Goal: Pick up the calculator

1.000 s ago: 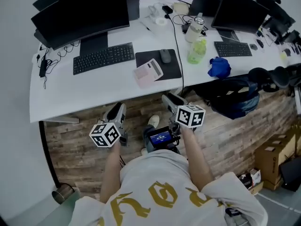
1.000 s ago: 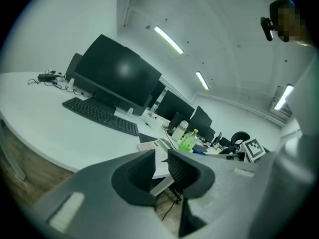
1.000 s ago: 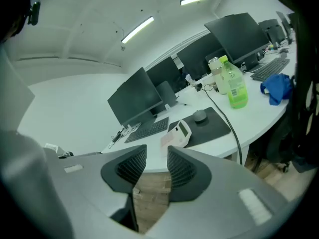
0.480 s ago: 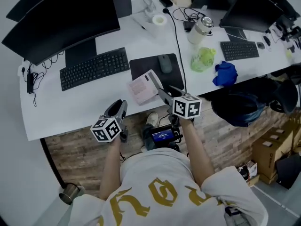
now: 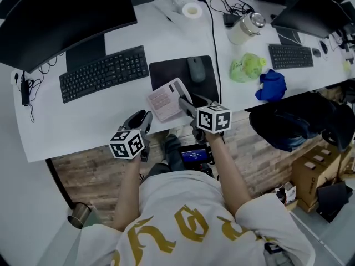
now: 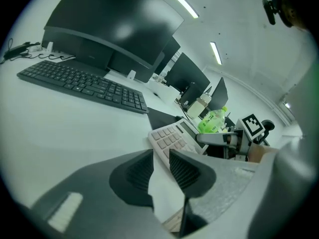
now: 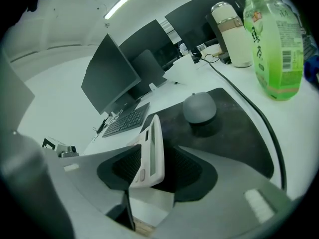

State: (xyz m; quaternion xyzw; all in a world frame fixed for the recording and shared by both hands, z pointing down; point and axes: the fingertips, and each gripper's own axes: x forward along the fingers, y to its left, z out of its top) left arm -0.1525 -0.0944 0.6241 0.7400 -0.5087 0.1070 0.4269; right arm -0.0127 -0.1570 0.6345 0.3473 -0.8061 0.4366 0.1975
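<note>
- The calculator (image 5: 168, 100) lies at the near left corner of the mouse pad (image 5: 166, 71) — partly on it.
- The right gripper (image 7: 158, 167) has its jaws a bit apart, one on each side of the calculator's edge — a gap shows on one side.
- The left gripper (image 6: 160, 169) is left of the mouse pad, over the desk (image 5: 83, 115). Its jaws are nearly together and hold nothing.

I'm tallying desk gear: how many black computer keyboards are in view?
2. One black keyboard lies left of the dark mouse mat; the other sits at far right, past the green plastic bottle. Others may be hidden.
</note>
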